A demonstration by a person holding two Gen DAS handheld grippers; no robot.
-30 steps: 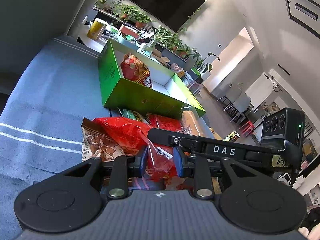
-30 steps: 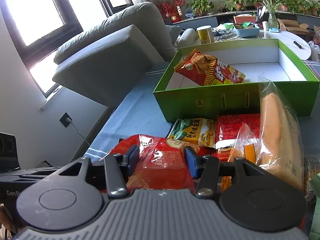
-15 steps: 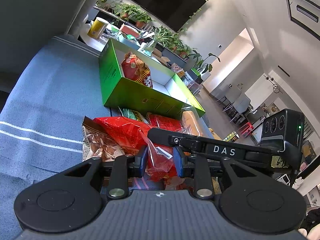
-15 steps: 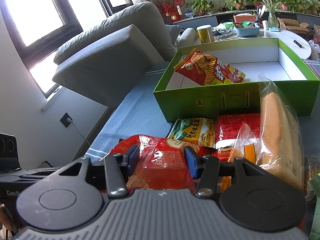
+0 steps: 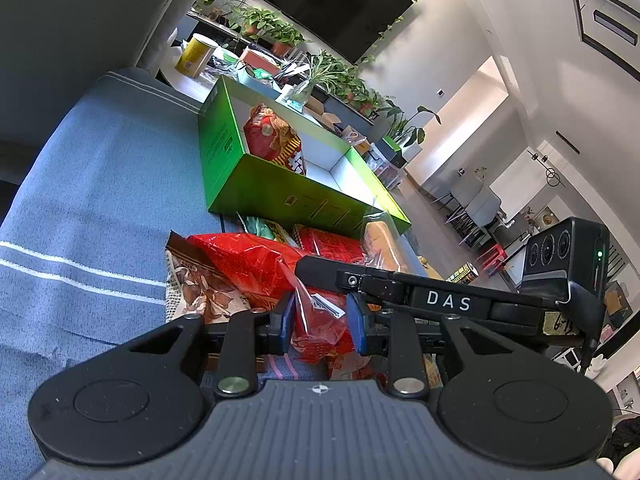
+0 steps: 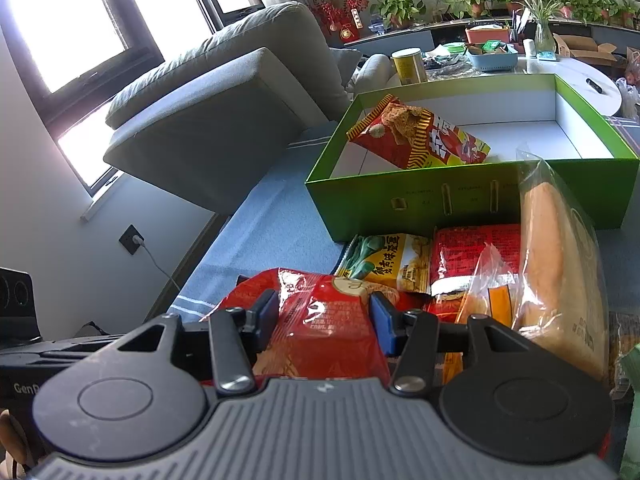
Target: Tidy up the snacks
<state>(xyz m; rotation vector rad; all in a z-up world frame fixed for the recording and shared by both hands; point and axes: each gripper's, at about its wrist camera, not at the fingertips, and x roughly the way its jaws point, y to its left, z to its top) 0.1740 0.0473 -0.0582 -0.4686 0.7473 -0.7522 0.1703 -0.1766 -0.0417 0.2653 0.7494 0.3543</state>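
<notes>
Left tool [image 5: 320,316]: its blue pads are closing on a crinkled clear-and-red edge of the red snack bag [image 5: 248,264]; the wrapper is filling the gap between them and appears pinched.
Right tool [image 6: 325,318]: its pads are pressing against both sides of the same red snack bag [image 6: 320,320], gripping it across its width.
Red snack bag: it is sitting directly between the fingers of both tools, at the near end of the snack pile on the blue cloth [image 5: 92,184].
Green box [image 6: 472,200]: it is lying open ahead of both tools, beyond the pile, with one red-and-yellow chip bag [image 6: 416,138] leaning inside at its left end.
Green-and-yellow packet [image 6: 384,264]: it is lying just ahead of the right tool, touching the box's near wall.
Red printed packet [image 6: 476,256]: it is lying ahead and to the right of the right tool, beside the green-and-yellow packet.
Bread loaf in clear wrap [image 6: 560,280]: it is lying to the right of the right tool, reaching up to the box.
Brown patterned packet [image 5: 200,296]: it is lying just left of the left tool, partly under the red bag.
Sofa [image 6: 216,120]: it is standing far ahead to the left.
</notes>
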